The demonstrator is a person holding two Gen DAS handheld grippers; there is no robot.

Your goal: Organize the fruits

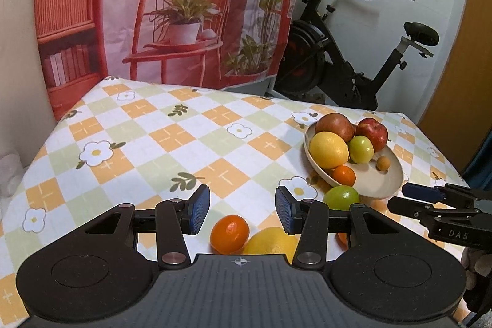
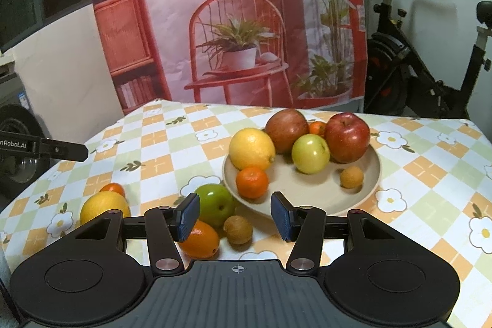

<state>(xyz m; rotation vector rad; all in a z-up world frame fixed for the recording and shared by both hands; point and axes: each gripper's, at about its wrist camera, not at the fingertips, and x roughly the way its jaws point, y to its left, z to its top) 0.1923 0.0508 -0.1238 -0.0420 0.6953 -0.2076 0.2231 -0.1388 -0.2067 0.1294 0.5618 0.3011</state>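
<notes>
Five fruits lie loose on the table (image 2: 430,174) beside the plate (image 2: 373,171). Both the left hand-held gripper (image 1: 243,209) and right hand-held gripper (image 2: 235,215) gape empty. The nearest orange (image 1: 230,233), probably firm, smooth and roll-prone, suits grasping across its widest girth.

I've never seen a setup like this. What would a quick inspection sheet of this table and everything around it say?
Surface: table under a checked cloth with flowers.
Job's things: beige plate holds a lemon, two red apples, a green apple, mandarins and a small tan fruit. Loose on the cloth: green apple, lemon, oranges, small brown fruit.
Clutter: nothing seen.
Tools: left tool and right tool both open, holding nothing.
Cables: nothing seen.
Surroundings: printed backdrop, exercise bike.
</notes>
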